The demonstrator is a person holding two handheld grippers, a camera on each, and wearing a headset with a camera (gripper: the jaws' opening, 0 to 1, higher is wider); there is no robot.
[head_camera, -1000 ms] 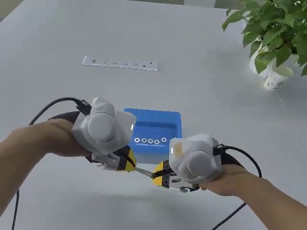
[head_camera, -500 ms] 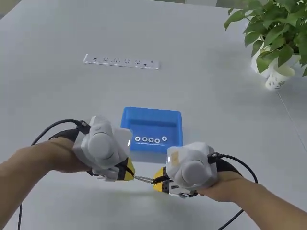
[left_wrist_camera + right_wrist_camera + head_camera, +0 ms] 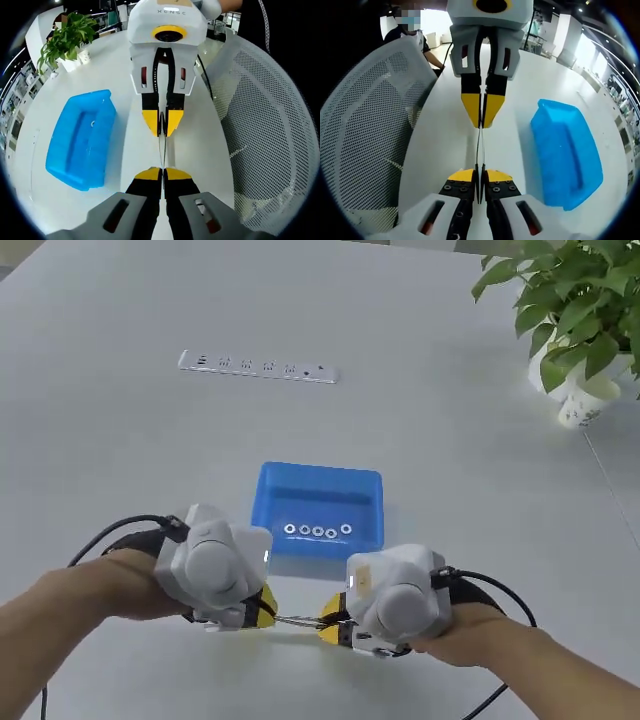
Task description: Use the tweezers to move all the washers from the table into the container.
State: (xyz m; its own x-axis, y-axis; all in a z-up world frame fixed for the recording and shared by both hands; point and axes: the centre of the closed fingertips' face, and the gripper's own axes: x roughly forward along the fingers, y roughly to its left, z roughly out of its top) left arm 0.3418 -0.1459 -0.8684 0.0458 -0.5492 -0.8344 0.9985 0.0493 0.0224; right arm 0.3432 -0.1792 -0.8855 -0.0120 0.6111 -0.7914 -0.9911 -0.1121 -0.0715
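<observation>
A blue container (image 3: 322,480) sits mid-table with several washers (image 3: 317,531) in a row on its floor. Just in front of it, thin metal tweezers (image 3: 297,621) span the gap between my two grippers. My left gripper (image 3: 265,608) is shut on one end and my right gripper (image 3: 330,628) is shut on the other. In the left gripper view the tweezers (image 3: 162,147) run from my own yellow tips (image 3: 162,173) to the right gripper (image 3: 162,122), with the container (image 3: 80,140) to the left. The right gripper view mirrors this: tweezers (image 3: 480,147), container (image 3: 565,150).
A white power strip (image 3: 258,367) lies at the back of the table. A potted plant (image 3: 575,300) in a white cup (image 3: 580,405) stands at the far right. A mesh chair (image 3: 270,125) sits beside the table's near edge. Cables trail from both grippers.
Both grippers, still holding the tweezers between them, have drawn back toward me, from over the container's front wall to the table in front of it.
</observation>
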